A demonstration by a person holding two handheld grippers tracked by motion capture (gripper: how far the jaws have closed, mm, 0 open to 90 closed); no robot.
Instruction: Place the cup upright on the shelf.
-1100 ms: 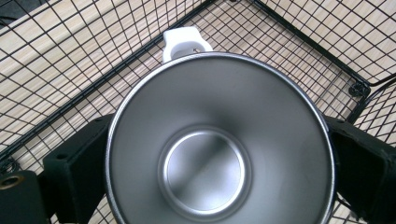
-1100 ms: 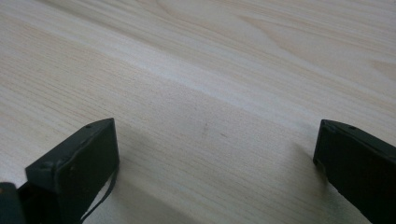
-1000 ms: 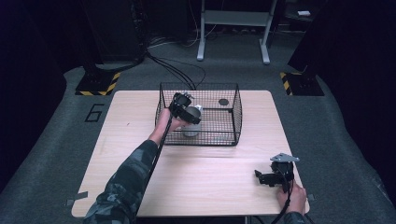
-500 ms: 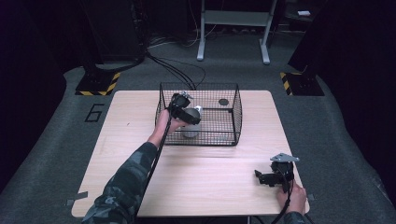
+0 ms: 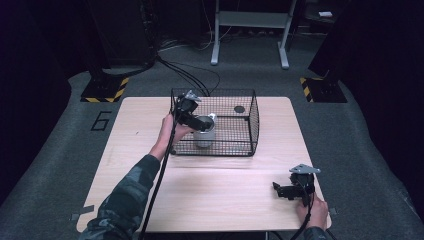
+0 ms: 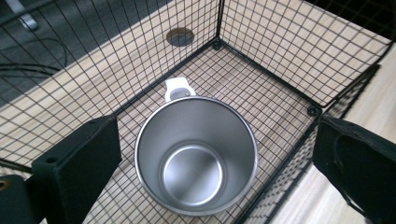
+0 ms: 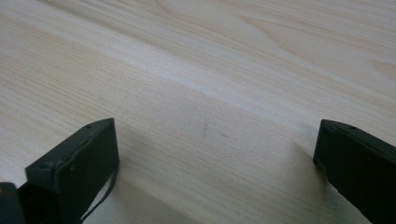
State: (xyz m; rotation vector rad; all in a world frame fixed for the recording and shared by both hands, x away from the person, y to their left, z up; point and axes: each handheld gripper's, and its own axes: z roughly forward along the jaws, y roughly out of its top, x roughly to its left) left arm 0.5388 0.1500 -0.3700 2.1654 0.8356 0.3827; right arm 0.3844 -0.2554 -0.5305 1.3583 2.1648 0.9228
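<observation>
- The left hand-held gripper (image 5: 200, 121) hangs over the black wire-mesh basket (image 5: 250, 131), jaws spread wide on either side of the shiny steel mug with a white handle (image 6: 196, 154), which stands upright inside.
- The right hand-held gripper (image 5: 280, 191) rests spread apart on the pale wooden desk (image 5: 220, 195).

Both claws wide open: left claw (image 5: 201, 122) raised, right claw (image 5: 278, 191) low.

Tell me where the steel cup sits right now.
The steel cup stands upright inside the wire basket, near its left front corner in the high view, directly below the open left gripper, whose jaws flank it without touching.
</observation>
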